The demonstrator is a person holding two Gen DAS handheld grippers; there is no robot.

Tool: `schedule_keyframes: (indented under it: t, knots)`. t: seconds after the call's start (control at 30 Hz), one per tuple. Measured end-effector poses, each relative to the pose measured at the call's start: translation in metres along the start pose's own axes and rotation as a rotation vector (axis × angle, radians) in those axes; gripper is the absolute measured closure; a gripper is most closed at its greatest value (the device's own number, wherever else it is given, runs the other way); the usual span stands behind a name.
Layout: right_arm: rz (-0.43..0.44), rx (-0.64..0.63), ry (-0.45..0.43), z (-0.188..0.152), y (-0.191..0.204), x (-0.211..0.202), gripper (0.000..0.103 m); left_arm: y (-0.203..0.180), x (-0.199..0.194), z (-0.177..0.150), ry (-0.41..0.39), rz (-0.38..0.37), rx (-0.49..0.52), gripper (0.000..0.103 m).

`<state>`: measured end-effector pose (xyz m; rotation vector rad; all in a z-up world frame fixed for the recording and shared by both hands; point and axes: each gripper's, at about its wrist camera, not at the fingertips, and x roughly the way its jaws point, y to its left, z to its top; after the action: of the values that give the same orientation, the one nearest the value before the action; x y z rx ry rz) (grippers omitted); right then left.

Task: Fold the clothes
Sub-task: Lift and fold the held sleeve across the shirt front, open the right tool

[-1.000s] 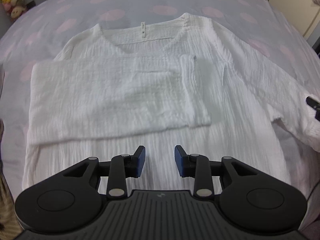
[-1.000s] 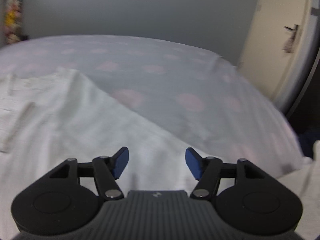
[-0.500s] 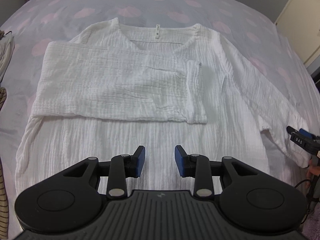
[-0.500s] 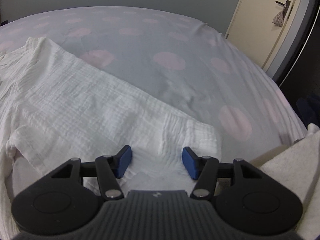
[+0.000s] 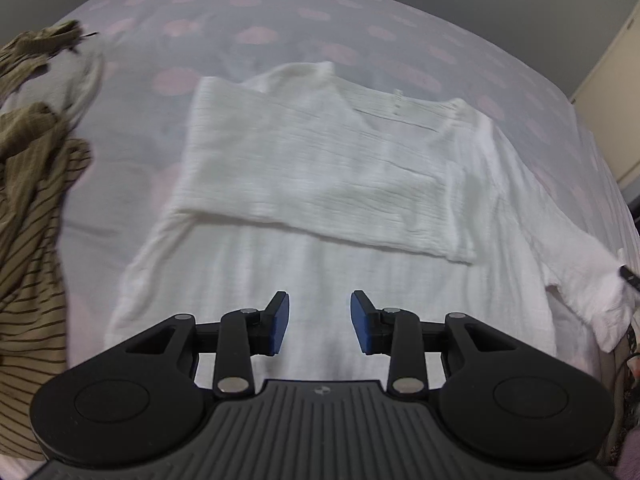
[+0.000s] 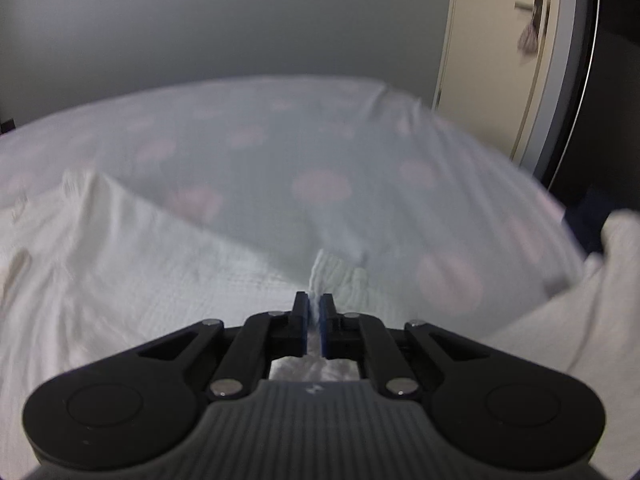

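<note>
A white crinkled shirt (image 5: 344,184) lies flat on the bed, neck away from me. Its left sleeve (image 5: 312,196) is folded across the chest. Its right sleeve (image 5: 576,256) stretches to the right bed edge. My left gripper (image 5: 319,322) is open and empty above the shirt's lower body. My right gripper (image 6: 314,312) is shut on the right sleeve's cuff (image 6: 340,280), which bunches up past the fingertips. A tip of the right gripper (image 5: 629,277) shows at the right edge of the left wrist view.
The bed sheet (image 5: 280,40) is pale with pink dots. An olive striped garment (image 5: 28,208) is heaped at the left. A cream door (image 6: 504,60) stands at the right beyond the bed. A white cloth (image 6: 592,312) hangs at the right edge.
My right gripper has closed on the sleeve cuff; it was open around it half a second ago. My left gripper has swung left, bringing the striped garment into view.
</note>
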<state>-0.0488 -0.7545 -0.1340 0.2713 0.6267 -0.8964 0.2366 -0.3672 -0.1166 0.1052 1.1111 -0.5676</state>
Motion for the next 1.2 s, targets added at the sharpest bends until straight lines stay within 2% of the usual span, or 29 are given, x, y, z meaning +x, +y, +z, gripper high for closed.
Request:
schedule_keyframes:
  t: [0.17, 0.37, 0.4, 0.47, 0.57, 0.77, 0.97, 1.2]
  knots:
    - [0.093, 0.104, 0.018, 0.048, -0.033, -0.007, 0.097, 0.030, -0.011, -0.006, -0.025, -0.025, -0.065, 0.071]
    - [0.378, 0.246, 0.212, 0.103, -0.066, 0.016, 0.097, 0.058, -0.020, -0.018, -0.040, -0.072, -0.142, 0.071]
    - [0.399, 0.258, 0.236, 0.111, -0.069, 0.018, 0.097, 0.062, -0.022, -0.020, -0.044, -0.077, -0.154, 0.070]
    - [0.394, 0.262, 0.259, 0.122, -0.071, 0.017, 0.097, 0.070, -0.025, -0.023, -0.049, -0.084, -0.179, 0.063]
    - [0.361, 0.262, 0.252, 0.134, -0.071, 0.011, 0.097, 0.079, -0.026, -0.027, -0.049, -0.099, -0.209, 0.063]
    - [0.364, 0.349, 0.244, 0.146, -0.077, -0.002, 0.099, 0.087, -0.033, -0.028, -0.058, -0.113, -0.207, 0.063]
    - [0.453, 0.346, 0.195, 0.174, -0.051, -0.032, 0.099, 0.097, -0.039, -0.033, -0.074, -0.139, -0.228, 0.063]
    - [0.606, 0.219, 0.141, 0.220, 0.031, -0.078, 0.099, 0.113, -0.039, -0.041, -0.076, -0.172, -0.279, 0.063]
